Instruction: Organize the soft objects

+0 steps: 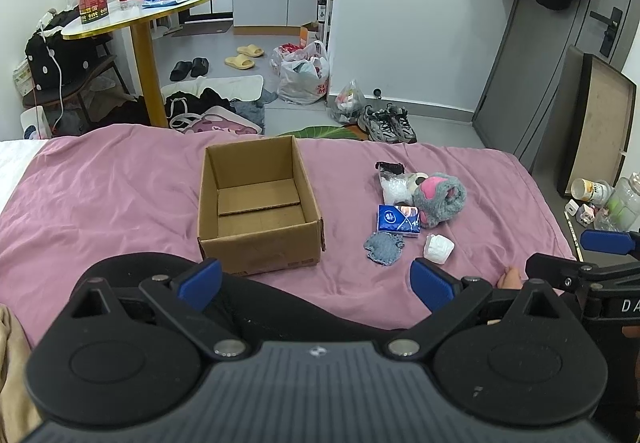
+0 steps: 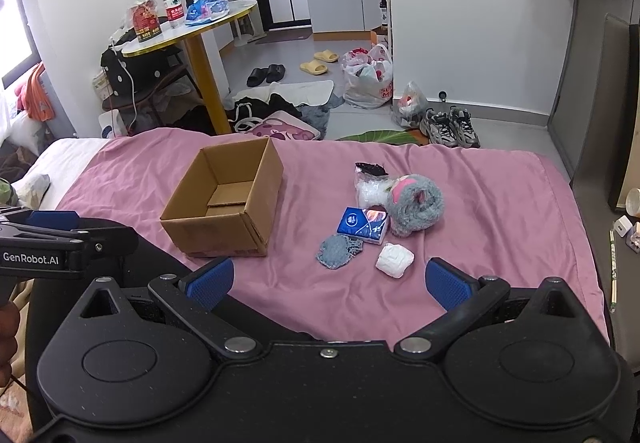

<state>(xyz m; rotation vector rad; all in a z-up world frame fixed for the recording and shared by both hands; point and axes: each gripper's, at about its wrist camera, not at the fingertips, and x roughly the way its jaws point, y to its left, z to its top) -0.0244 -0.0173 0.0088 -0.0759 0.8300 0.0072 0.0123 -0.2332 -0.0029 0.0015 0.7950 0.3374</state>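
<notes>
Empty brown cardboard box [image 2: 224, 203] on pink bedsheet [image 2: 500, 211], soft clutter to its right.
Both tongs, left gripper [image 1: 316, 279] and right gripper [image 2: 328, 281], gape wide, empty; nearest white wadded cloth [image 2: 394, 260] looks light, squashy: pinch its middle.

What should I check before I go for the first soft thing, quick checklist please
1. Cardboard box open and empty: ok.
2. Right gripper jaws open, holding nothing: ok.
3. Left gripper jaws open, holding nothing: ok.
4. White bundle nearest the right gripper, lying apart from the others: ok.
5. Tissue pack free to lift: not ok, it touches the grey plush.
6. Bundle firmness: cannot tell.
</notes>
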